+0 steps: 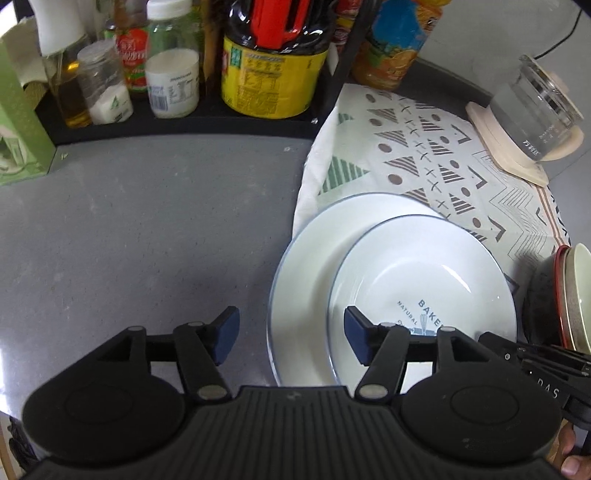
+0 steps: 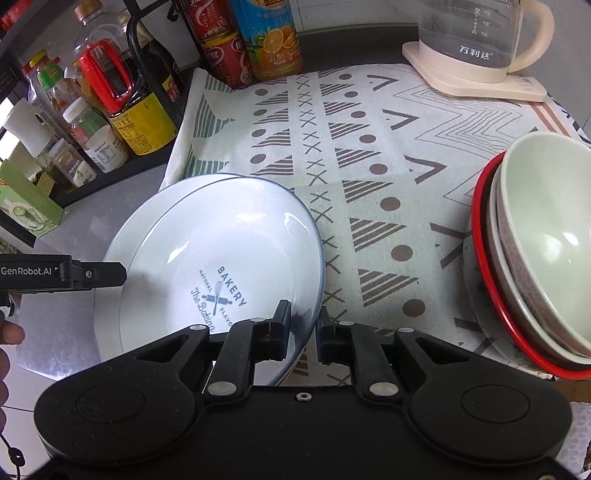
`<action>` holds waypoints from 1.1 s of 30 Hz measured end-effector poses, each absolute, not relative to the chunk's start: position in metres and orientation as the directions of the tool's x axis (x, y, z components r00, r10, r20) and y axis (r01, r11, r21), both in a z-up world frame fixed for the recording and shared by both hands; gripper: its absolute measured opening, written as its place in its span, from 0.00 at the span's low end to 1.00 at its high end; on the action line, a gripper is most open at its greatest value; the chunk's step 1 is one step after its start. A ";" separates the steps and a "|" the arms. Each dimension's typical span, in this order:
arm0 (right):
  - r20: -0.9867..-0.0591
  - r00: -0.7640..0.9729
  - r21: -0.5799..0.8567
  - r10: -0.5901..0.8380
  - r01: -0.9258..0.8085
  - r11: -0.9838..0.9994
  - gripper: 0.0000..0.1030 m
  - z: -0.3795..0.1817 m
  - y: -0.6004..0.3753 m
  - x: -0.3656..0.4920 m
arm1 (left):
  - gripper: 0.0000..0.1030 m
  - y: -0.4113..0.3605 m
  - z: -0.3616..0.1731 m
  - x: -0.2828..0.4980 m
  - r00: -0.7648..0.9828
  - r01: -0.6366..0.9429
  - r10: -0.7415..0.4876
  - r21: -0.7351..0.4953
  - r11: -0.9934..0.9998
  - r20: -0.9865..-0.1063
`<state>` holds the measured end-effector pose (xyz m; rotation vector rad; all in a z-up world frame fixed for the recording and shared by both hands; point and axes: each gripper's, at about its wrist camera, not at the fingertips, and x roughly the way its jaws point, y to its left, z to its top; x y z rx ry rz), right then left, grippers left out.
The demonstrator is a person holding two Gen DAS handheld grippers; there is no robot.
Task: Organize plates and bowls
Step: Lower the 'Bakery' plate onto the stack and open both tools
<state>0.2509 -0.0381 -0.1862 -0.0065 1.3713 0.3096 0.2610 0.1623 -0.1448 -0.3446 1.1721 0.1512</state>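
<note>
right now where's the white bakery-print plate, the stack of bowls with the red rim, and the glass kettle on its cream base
white bakery-print plate [image 2: 229,236], right wrist view, on its bare inner surface above the print
stack of bowls with the red rim [image 2: 546,221], right wrist view, inside the pale green top bowl
glass kettle on its cream base [image 2: 469,33], right wrist view, on the glass body

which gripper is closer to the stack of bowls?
Right. The right gripper grips the top plate's rim beside the stack of bowls; the left gripper is across the plates.

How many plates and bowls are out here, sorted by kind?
White plates: 2, stacked, the top one printed with a bakery logo.
Bowls: 3 that I can tell apart, nested at the right on the patterned cloth.
Total: 5 dishes.
</note>
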 end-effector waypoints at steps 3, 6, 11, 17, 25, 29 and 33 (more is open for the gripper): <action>-0.964 0.163 0.172 0.212 -0.230 0.958 0.15 -0.189 -0.036 0.250 | 0.60 0.162 -0.152 0.261 0.371 -0.299 -0.084 -0.204 0.932 -0.925; -0.965 0.166 0.157 0.201 -0.246 0.957 0.17 -0.190 -0.032 0.249 | 0.60 0.159 -0.159 0.261 0.360 -0.298 -0.107 -0.223 0.928 -0.927; -0.967 0.163 0.150 0.196 -0.258 0.954 0.21 -0.191 -0.029 0.249 | 0.60 0.154 -0.162 0.260 0.374 -0.291 -0.103 -0.222 0.931 -0.922; -0.968 0.169 0.140 0.187 -0.259 0.956 0.21 -0.191 -0.028 0.248 | 0.49 0.162 -0.167 0.255 0.372 -0.336 -0.084 -0.219 0.916 -0.924; -0.967 0.165 0.148 0.192 -0.247 0.958 0.24 -0.192 -0.029 0.248 | 0.30 0.169 -0.167 0.248 0.404 -0.344 -0.137 -0.289 0.893 -0.904; -0.968 0.166 0.143 0.188 -0.250 0.958 0.28 -0.193 -0.027 0.248 | 0.29 0.168 -0.167 0.247 0.410 -0.340 -0.129 -0.282 0.897 -0.903; -0.969 0.170 0.135 0.181 -0.254 0.958 0.29 -0.194 -0.026 0.247 | 0.33 0.166 -0.165 0.253 0.383 -0.332 -0.107 -0.244 0.911 -0.917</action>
